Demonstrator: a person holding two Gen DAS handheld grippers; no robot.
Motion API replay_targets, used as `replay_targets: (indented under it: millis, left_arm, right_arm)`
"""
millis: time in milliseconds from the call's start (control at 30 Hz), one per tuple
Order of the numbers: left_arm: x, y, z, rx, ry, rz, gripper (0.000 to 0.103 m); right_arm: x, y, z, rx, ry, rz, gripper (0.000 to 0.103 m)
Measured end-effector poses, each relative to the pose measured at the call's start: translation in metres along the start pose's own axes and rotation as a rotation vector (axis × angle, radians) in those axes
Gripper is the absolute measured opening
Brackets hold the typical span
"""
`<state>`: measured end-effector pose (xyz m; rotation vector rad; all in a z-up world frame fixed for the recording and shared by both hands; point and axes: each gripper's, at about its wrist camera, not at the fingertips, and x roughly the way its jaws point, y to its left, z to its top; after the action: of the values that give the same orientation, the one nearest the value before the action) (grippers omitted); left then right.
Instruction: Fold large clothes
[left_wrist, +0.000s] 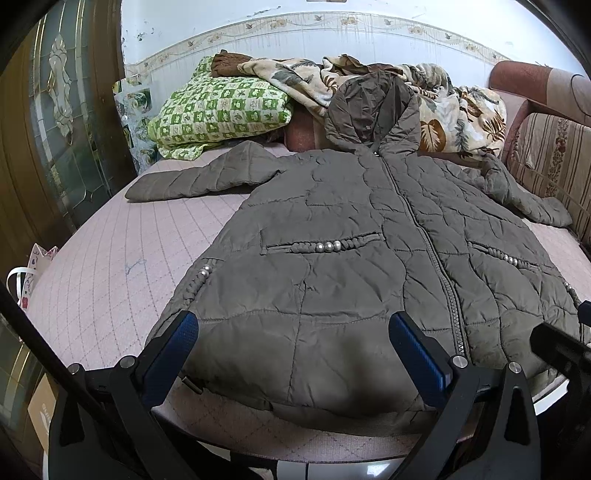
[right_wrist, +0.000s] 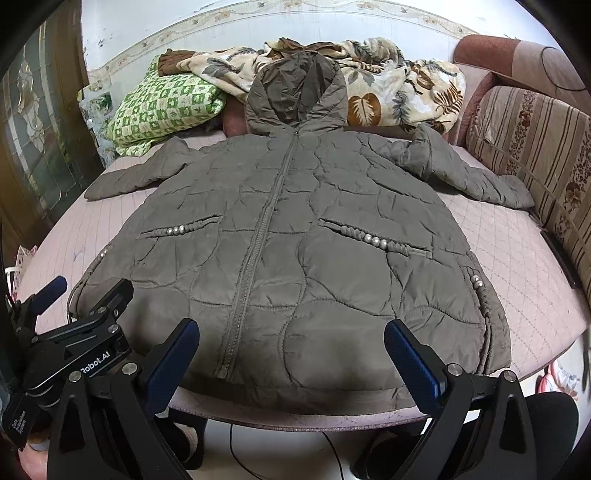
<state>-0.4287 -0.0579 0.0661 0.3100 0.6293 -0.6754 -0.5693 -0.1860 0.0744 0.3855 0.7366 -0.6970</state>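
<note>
I have a grey-brown quilted hooded coat (right_wrist: 295, 236) laid face up on the bed (left_wrist: 110, 266), zipped shut, its hem along the near edge and its hood (right_wrist: 297, 92) up against the pile of bedding at the far edge. Nothing is folded yet as far as I can see: both sleeves are out, the left sleeve (left_wrist: 192, 177) stretched toward the bed's left edge and the right sleeve (right_wrist: 469, 173) angling toward the striped sofa cushion (right_wrist: 535, 147) on the right. The body lies broad and mostly flat, with some puckering in the quilting. My left gripper (left_wrist: 291, 347) hovers above the hem on the coat's left half, fingers spread wide apart and holding nothing. My right gripper (right_wrist: 291, 350) sits over the hem just right of the zipper (right_wrist: 255, 258), fingers likewise wide apart and empty. So I judge the task is at its start: the coat is spread, and the whole fold remains, meaning sleeves brought in across the body, the sides perhaps folded inward, the hood tucked down, then the length halved. A green patterned pillow (left_wrist: 218, 107) and a leaf-print blanket (right_wrist: 399, 85) crowd the far edge, which leaves little room beyond the hood.
</note>
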Motion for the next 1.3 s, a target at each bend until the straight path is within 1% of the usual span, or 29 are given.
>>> replay_targets:
  millis: [67, 133, 200, 233, 300, 333, 367, 400, 467, 500, 533, 600, 667, 700, 733, 767, 833, 867, 900, 967, 1067, 1133, 1200, 1300]
  left_arm:
    - [0.002, -0.001, 0.004, 0.003, 0.01, -0.007, 0.103]
    - [0.003, -0.001, 0.014, -0.001, 0.01, -0.017, 0.103]
    - [0.004, -0.001, 0.031, 0.008, -0.01, -0.025, 0.103]
    - [0.006, -0.001, 0.044, 0.015, -0.032, -0.019, 0.103]
    - [0.009, 0.0, 0.073, 0.011, -0.07, -0.008, 0.103]
    - [0.012, -0.001, 0.086, 0.005, -0.08, -0.012, 0.103]
    - [0.018, -0.001, 0.104, 0.0, -0.08, -0.024, 0.103]
    - [0.024, -0.003, 0.119, -0.005, -0.078, -0.034, 0.103]
    - [0.039, -0.008, 0.143, -0.023, -0.088, -0.04, 0.103]
    - [0.048, -0.012, 0.153, -0.027, -0.095, -0.033, 0.103]
    - [0.058, -0.016, 0.159, -0.024, -0.091, -0.024, 0.103]
    - [0.077, -0.019, 0.162, -0.032, -0.085, -0.013, 0.103]
    - [0.092, -0.018, 0.154, -0.039, -0.085, -0.007, 0.103]
    - [0.098, -0.018, 0.151, -0.036, -0.064, -0.01, 0.103]
    - [0.108, -0.019, 0.152, -0.033, -0.021, -0.027, 0.103]
    - [0.113, -0.018, 0.153, -0.033, 0.001, -0.049, 0.103]
    - [0.117, -0.018, 0.154, -0.032, -0.002, -0.052, 0.103]
    - [0.118, -0.017, 0.154, -0.029, -0.008, -0.044, 0.103]
    - [0.121, -0.018, 0.155, -0.026, -0.005, -0.044, 0.103]
    - [0.127, -0.02, 0.156, -0.02, 0.011, -0.06, 0.103]
    - [0.134, -0.025, 0.156, 0.002, 0.024, -0.057, 0.103]
    - [0.138, -0.028, 0.155, 0.016, 0.031, -0.055, 0.103]
    - [0.14, -0.029, 0.155, 0.021, 0.03, -0.057, 0.103]
    - [0.145, -0.032, 0.154, 0.03, 0.038, -0.058, 0.103]
  right_arm:
    - [0.001, -0.006, 0.002, 0.02, -0.002, -0.002, 0.102]
    - [0.002, -0.017, 0.008, 0.044, 0.002, 0.016, 0.102]
    - [-0.001, -0.04, 0.018, 0.09, -0.02, 0.021, 0.102]
    - [-0.002, -0.049, 0.023, 0.111, -0.029, 0.022, 0.102]
    - [-0.005, -0.078, 0.036, 0.168, -0.043, 0.038, 0.102]
    - [-0.007, -0.1, 0.046, 0.221, -0.053, 0.03, 0.102]
    - [-0.009, -0.113, 0.051, 0.257, -0.058, 0.03, 0.102]
    - [-0.01, -0.136, 0.06, 0.315, -0.065, 0.036, 0.102]
    - [-0.014, -0.171, 0.073, 0.401, -0.077, 0.017, 0.102]
    - [-0.015, -0.184, 0.078, 0.426, -0.083, 0.004, 0.102]
    - [-0.016, -0.206, 0.084, 0.465, -0.092, -0.012, 0.102]
    - [-0.017, -0.239, 0.094, 0.528, -0.113, -0.021, 0.102]
    - [-0.014, -0.275, 0.104, 0.608, -0.122, -0.021, 0.102]
    - [-0.011, -0.293, 0.108, 0.653, -0.129, -0.021, 0.101]
    - [-0.008, -0.308, 0.111, 0.683, -0.139, -0.022, 0.1]
    - [-0.003, -0.326, 0.114, 0.715, -0.138, -0.031, 0.097]
    - [0.009, -0.357, 0.119, 0.784, -0.144, -0.041, 0.085]
    - [0.015, -0.371, 0.121, 0.815, -0.152, -0.041, 0.074]
    - [0.023, -0.385, 0.123, 0.846, -0.16, -0.037, 0.068]
    - [0.039, -0.409, 0.128, 0.902, -0.174, -0.047, 0.067]
    - [0.065, -0.436, 0.133, 0.954, -0.175, -0.114, 0.067]
    - [0.082, -0.448, 0.136, 0.969, -0.175, -0.128, 0.061]
    - [0.101, -0.46, 0.14, 0.973, -0.165, -0.164, 0.051]
    - [0.124, -0.475, 0.143, 0.995, -0.169, -0.184, 0.047]
